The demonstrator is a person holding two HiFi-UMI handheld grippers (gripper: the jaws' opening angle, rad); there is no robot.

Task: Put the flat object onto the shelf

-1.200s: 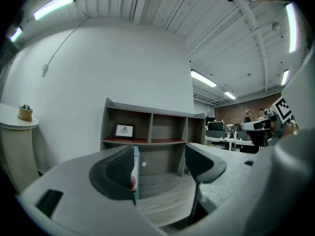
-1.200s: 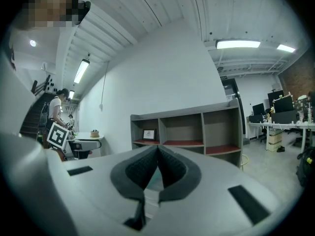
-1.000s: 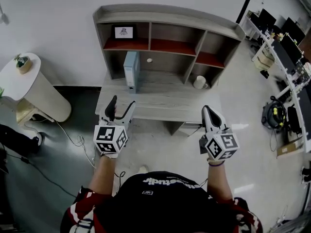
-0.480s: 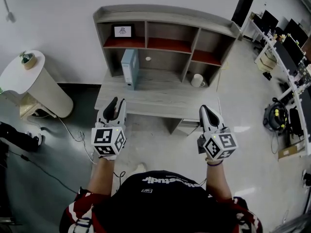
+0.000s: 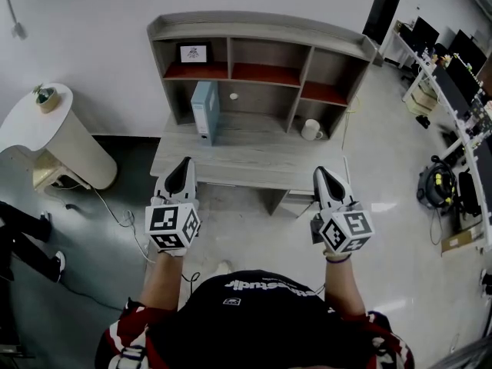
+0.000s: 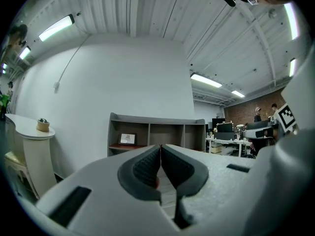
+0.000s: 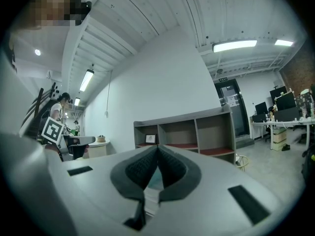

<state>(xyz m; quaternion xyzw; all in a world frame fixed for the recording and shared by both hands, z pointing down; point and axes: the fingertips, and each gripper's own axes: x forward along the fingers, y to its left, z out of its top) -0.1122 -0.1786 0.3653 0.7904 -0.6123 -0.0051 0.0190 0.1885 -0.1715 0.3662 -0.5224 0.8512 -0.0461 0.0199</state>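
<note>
Blue folder (image 5: pixel 204 112) stood upright at the desk's (image 5: pixel 254 160) back left, below the shelf (image 5: pixel 261 74). The left gripper (image 5: pixel 184 165) had just clenched on nothing, and the right gripper (image 5: pixel 320 173) was clenched empty too. To my eye, one needed reopening before pinching the folder's near edge squarely.

The head camera sits high above and behind both tools and faces forward and steeply down. The left gripper (image 5: pixel 184 165) and the right gripper (image 5: pixel 319 173) are close under it, and the shelf (image 5: pixel 261 23) is further ahead of their tips. Each gripper camera rides just behind its own jaws and looks level along them toward that shelf, which is well apart from the tips. All three views share the shelf and its picture frame (image 5: pixel 194 53). Each gripper view also catches the other gripper at its side edge.
</note>
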